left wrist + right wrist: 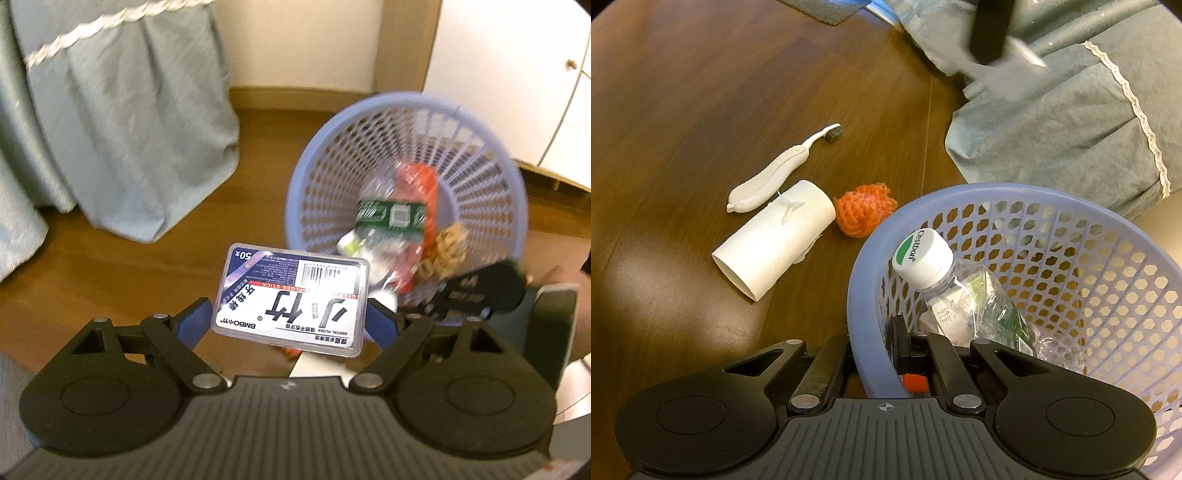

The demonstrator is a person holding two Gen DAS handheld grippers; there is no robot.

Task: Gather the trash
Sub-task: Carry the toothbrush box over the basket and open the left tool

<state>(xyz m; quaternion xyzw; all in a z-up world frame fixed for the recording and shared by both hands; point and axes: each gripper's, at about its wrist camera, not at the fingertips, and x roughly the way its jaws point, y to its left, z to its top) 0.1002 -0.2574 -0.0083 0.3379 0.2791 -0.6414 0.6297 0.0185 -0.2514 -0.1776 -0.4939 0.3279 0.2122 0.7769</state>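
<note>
Left tool (290,314) is holding a dental floss stick box (291,297) between its blue pads, jaws spread wide on the box's sides, above the wooden floor (240,206) and just beside the lavender basket (480,122). The basket is holding a crushed plastic bottle (960,295), a red wrapper (417,184) and other scraps. Right tool (907,363) is sitting pinched shut on the basket rim (864,280). On the floor left of the basket are lying a white toothbrush (775,171), a cardboard roll (772,240) and an orange mesh ball (864,212).
</note>
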